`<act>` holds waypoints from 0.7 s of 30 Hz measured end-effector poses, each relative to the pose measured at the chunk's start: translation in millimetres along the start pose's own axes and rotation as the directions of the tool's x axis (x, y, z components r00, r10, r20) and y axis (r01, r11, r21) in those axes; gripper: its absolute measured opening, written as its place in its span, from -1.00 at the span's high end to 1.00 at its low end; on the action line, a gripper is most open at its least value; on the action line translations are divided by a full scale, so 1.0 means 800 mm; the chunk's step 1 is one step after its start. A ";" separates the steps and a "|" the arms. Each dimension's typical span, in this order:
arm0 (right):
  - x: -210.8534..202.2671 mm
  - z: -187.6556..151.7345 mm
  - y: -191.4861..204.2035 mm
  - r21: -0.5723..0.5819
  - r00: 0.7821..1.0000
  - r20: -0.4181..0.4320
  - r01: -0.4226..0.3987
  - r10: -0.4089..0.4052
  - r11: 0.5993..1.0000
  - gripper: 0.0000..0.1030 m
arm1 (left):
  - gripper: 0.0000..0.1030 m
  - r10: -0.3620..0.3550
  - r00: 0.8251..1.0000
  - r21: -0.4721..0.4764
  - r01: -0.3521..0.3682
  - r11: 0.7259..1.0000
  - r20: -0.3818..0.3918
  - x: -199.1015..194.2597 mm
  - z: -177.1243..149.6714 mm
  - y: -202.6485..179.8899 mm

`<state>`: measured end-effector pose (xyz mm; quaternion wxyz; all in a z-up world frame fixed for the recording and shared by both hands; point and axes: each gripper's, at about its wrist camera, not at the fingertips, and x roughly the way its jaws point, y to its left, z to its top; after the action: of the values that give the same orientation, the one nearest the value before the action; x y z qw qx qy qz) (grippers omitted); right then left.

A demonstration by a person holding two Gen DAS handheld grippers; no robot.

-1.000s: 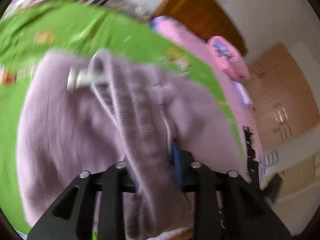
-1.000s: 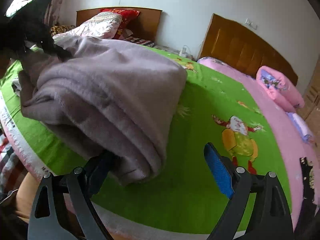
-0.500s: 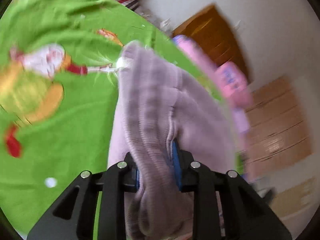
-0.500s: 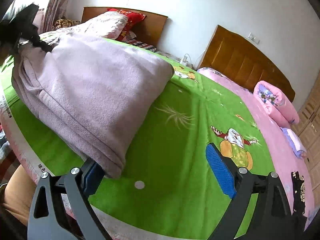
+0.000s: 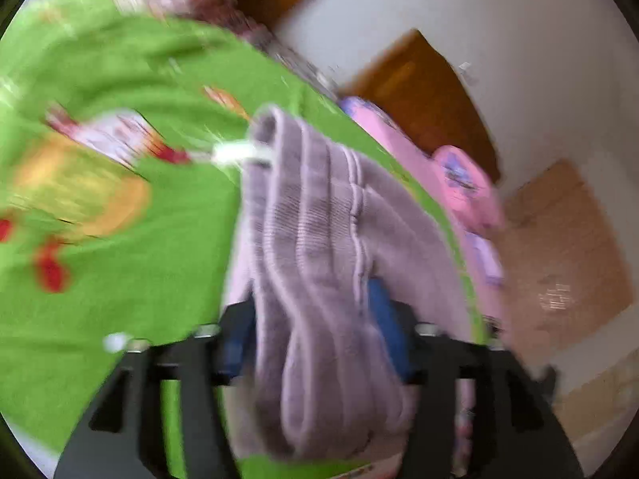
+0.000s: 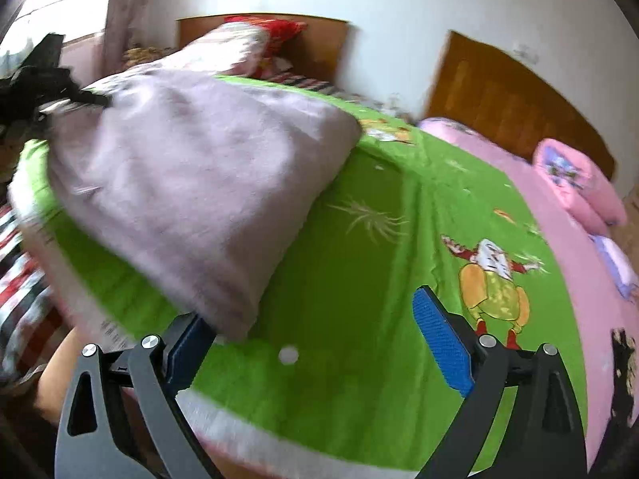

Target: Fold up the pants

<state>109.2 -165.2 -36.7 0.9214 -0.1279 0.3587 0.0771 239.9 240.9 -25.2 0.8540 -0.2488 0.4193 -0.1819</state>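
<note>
1. The pants, a soft lilac knit, lie as one thick folded bundle on the green bedsheet, at the sheet's near-left corner beside the bed edge; the far end is lifted off the sheet.
2. That lifted end, the ribbed waistband with a white label, sits between the fingers of the left gripper. Its jaws are opening at this moment, with the stacked layers between the blue pads, which look to be coming off the cloth. From the right wrist view the same gripper shows as a dark shape at the bundle's far-left corner.
3. The right gripper stands wide apart and holds nothing. Its left pad is tucked just under the bundle's nearest corner; its right pad is well clear, over bare sheet.
4. Step in hand, as I judge it: the final fold is made and the waistband end is being let go onto the sheet.
5. The next move probably calls for drawing the left gripper back without dragging the layers, then a flattening pass so the stack lies even. The thick plush fabric may spring open.
6. Count, outward from the pants: one pair of pants, two grippers, one green sheet, one pink quilt beyond it, two wooden headboards on the wall.
</note>
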 end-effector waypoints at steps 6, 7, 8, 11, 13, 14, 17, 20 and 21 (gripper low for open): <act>-0.045 0.016 -0.043 0.146 0.951 0.148 -0.293 0.272 0.945 -0.76 | -0.86 0.161 0.941 0.288 -0.249 0.925 0.297 -0.085 -0.049 -0.125; -0.041 0.027 -0.046 0.169 0.954 0.163 -0.278 0.251 0.946 -0.76 | -0.86 0.142 0.948 0.322 -0.234 0.917 0.284 -0.080 -0.057 -0.141; -0.034 0.035 -0.046 0.187 0.961 0.160 -0.253 0.224 0.949 -0.76 | -0.86 0.149 0.953 0.383 -0.245 0.891 0.264 -0.066 -0.067 -0.160; -0.005 0.054 -0.036 0.207 0.974 0.130 -0.209 0.184 0.956 -0.76 | -0.86 0.216 0.949 0.463 -0.302 0.834 0.230 -0.016 -0.079 -0.180; 0.025 0.050 -0.009 0.128 0.977 -0.009 -0.209 0.212 0.969 -0.76 | -0.86 0.285 0.949 0.458 -0.314 0.832 0.134 0.022 -0.091 -0.165; 0.032 0.042 0.003 0.082 0.979 -0.038 -0.199 0.203 0.977 -0.76 | -0.87 0.333 0.935 0.467 -0.350 0.812 0.121 0.036 -0.100 -0.158; 0.030 0.033 -0.010 0.135 0.966 -0.018 -0.252 0.256 0.958 -0.76 | -0.87 0.354 0.916 0.545 -0.398 0.738 0.191 0.041 -0.124 -0.161; 0.023 0.043 -0.030 0.142 0.941 -0.055 -0.323 0.334 0.935 -0.77 | -0.86 0.374 0.910 0.525 -0.410 0.746 0.179 0.030 -0.111 -0.160; 0.010 0.053 -0.039 0.115 0.946 -0.019 -0.319 0.324 0.941 -0.77 | -0.86 0.363 0.908 0.520 -0.417 0.745 0.209 0.021 -0.108 -0.173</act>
<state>149.5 -182.3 -6.6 0.8952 -0.0178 0.3959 0.2040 166.1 96.9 -0.9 0.9264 0.0942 0.3504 -0.1009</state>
